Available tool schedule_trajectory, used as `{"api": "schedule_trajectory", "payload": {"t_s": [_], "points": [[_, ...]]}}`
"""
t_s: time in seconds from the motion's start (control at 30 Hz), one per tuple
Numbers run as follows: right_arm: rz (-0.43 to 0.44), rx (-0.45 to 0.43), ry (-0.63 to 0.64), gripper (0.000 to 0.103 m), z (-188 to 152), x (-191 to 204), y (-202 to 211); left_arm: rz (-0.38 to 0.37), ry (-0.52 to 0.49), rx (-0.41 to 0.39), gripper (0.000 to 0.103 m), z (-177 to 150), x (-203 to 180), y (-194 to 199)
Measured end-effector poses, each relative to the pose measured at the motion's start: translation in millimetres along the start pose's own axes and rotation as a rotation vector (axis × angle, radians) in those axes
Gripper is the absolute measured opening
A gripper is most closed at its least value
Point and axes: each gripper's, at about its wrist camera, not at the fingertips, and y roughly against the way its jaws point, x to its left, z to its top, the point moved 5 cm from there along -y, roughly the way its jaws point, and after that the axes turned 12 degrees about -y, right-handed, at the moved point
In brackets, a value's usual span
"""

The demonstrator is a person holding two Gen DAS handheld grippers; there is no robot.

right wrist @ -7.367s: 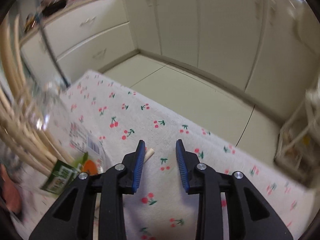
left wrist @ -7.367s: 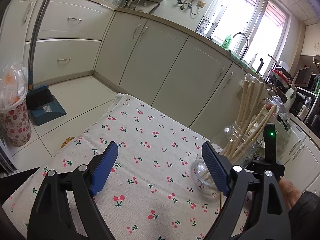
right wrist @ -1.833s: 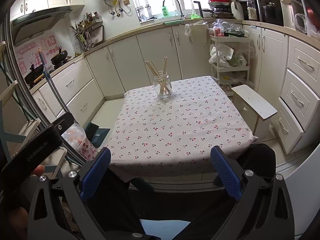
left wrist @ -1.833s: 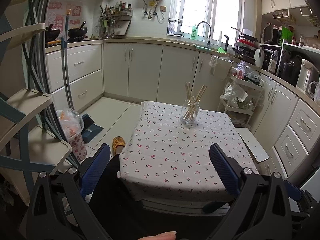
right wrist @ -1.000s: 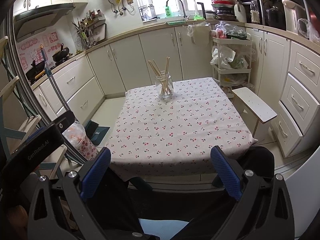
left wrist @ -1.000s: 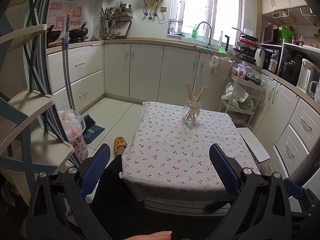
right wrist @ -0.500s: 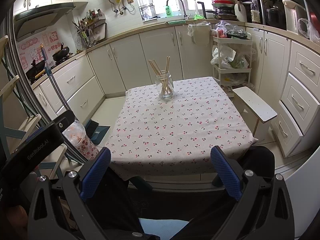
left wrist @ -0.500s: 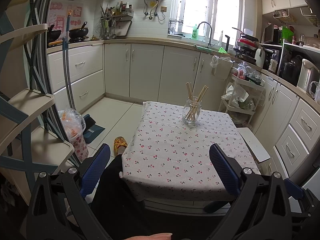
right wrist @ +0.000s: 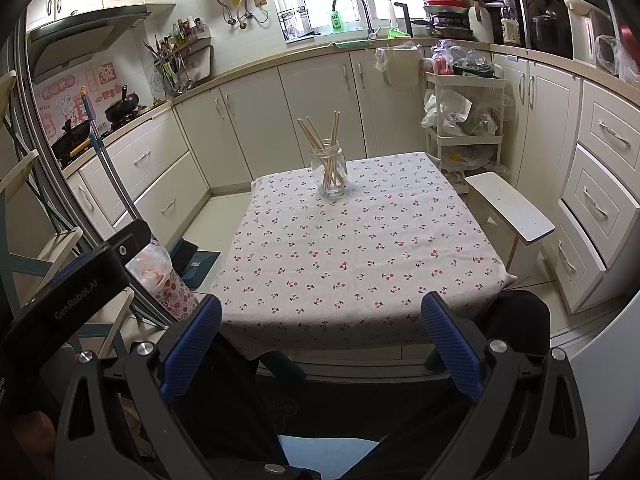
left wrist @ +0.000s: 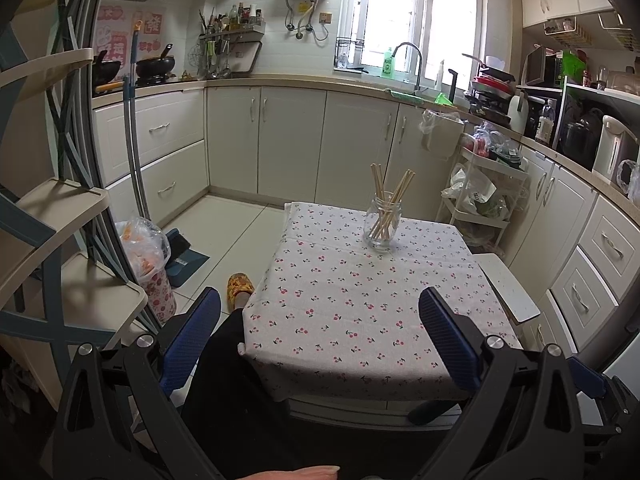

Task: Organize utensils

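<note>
Chopsticks [left wrist: 387, 204] stand bundled in a clear glass jar [left wrist: 381, 227] toward the far end of the cherry-print tablecloth [left wrist: 360, 300], well apart from both grippers. The left gripper [left wrist: 320, 340] and right gripper [right wrist: 320, 344] are each spread wide and hold nothing. Only the left view shows a yellow slipper [left wrist: 239, 285] on the tiled floor; only the right shows a white stool [right wrist: 508, 208] whole beside the table, cream cabinets [right wrist: 312, 104] behind.

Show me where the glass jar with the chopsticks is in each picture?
Left wrist view: the glass jar stands right of centre, near the far edge of the cherry tablecloth, chopsticks sticking up.
Right wrist view: the glass jar stands just above centre, again near the cloth's far edge.
Shared landmark: the white stool beside the table, to the right of the jar in both views.
</note>
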Motion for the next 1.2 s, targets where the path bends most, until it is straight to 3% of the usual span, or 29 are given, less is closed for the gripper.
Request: {"api": "schedule_trajectory", "payload": {"t_s": [1.2], "points": [[-0.001, 0.006, -0.002, 0.096, -5.2, -0.2, -1.3, -0.002, 0.006, 0.005, 0.095, -2.8, 2.1, 0.0]]}}
